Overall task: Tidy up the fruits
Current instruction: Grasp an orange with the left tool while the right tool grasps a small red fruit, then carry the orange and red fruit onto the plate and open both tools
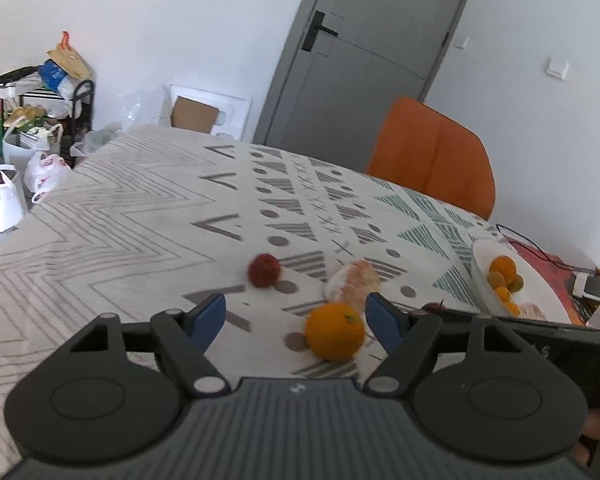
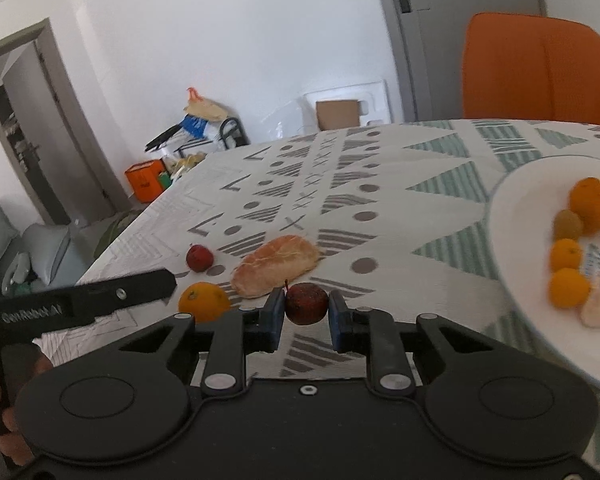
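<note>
My left gripper [image 1: 296,312] is open above the patterned tablecloth, with an orange [image 1: 335,331] lying between its fingers near the right one. Beyond it lie a peeled pomelo piece [image 1: 352,282] and a small red fruit [image 1: 264,270]. My right gripper [image 2: 305,310] is shut on a dark red apple [image 2: 306,303] with a stem. In the right wrist view the orange [image 2: 204,302], pomelo piece [image 2: 276,266] and red fruit [image 2: 199,258] lie to its left. A white plate [image 2: 512,216] at the right holds oranges, kiwis and a pomelo piece; it also shows in the left wrist view [image 1: 480,276].
An orange chair [image 1: 436,158] stands behind the table's far side. A grey door [image 1: 364,52] is behind it. Bags and a cluttered rack [image 1: 40,120] stand on the floor at the left. A red mat with cables [image 1: 548,264] lies beyond the plate.
</note>
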Motion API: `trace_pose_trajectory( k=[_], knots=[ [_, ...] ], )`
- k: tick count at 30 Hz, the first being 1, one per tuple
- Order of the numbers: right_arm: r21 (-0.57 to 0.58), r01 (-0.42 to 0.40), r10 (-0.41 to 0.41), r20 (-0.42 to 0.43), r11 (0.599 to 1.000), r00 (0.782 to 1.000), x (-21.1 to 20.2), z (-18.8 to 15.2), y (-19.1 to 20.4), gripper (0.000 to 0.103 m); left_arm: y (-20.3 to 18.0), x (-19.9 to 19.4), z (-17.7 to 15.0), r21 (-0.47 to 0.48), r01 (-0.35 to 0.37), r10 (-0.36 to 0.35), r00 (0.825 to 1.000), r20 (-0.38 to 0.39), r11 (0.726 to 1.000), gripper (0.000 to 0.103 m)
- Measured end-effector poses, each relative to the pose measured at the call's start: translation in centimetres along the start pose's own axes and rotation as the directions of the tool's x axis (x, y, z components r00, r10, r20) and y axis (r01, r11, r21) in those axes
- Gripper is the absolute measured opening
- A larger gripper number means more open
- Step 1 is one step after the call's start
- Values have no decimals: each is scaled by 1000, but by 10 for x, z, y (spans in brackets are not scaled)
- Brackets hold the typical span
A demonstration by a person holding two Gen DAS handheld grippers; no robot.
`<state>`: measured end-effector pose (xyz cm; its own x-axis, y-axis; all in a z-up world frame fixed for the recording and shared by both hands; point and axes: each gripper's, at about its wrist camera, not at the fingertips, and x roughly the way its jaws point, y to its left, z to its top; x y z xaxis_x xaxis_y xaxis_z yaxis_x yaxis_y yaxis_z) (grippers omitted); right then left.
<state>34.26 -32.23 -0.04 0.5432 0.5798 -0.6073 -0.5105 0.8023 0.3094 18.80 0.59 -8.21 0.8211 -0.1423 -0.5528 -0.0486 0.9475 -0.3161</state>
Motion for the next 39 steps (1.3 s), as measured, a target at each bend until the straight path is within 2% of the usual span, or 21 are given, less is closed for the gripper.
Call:
trace_pose_trajectory(
  k=[5,6,7,8,9,12,18,30,39],
  knots=[
    [46,37,-38,35,998,999,-16,-3,-15,22,-12,20,-9,1,21,-21,998,-67,1000,66],
    [56,43,-46,40,997,998,-19,-4,-18,22,-17,21,-12,27,9,-8,998,-58,1000,62],
    [65,51,-54,45,997,998,-21,-5,-21,22,-21,22,-13,48,1,2,998,-62,999,54],
    [72,56,-60,50,996,997,-23,-6,-24,22,-25,23,-14,64,13,-9,997,-75,998,39],
    [78,57,-62,53,995,997,-25,-6,-26,22,-28,23,-14,67,19,-13,996,-85,998,36],
    [90,53,-60,76,995,995,-32,-6,-29,22,-30,21,-12,57,12,-7,996,-93,998,35],
    [95,49,-61,129,994,990,-52,-2,-30,22,-37,3,0,61,4,-2,999,-37,998,35],
    [121,79,-103,213,990,972,-95,5,-37,22,-81,-24,17,117,61,-68,996,55,991,35],
    [140,108,-144,280,984,949,-131,11,-55,22,-120,-24,30,165,102,-118,989,88,981,35]
  ],
)
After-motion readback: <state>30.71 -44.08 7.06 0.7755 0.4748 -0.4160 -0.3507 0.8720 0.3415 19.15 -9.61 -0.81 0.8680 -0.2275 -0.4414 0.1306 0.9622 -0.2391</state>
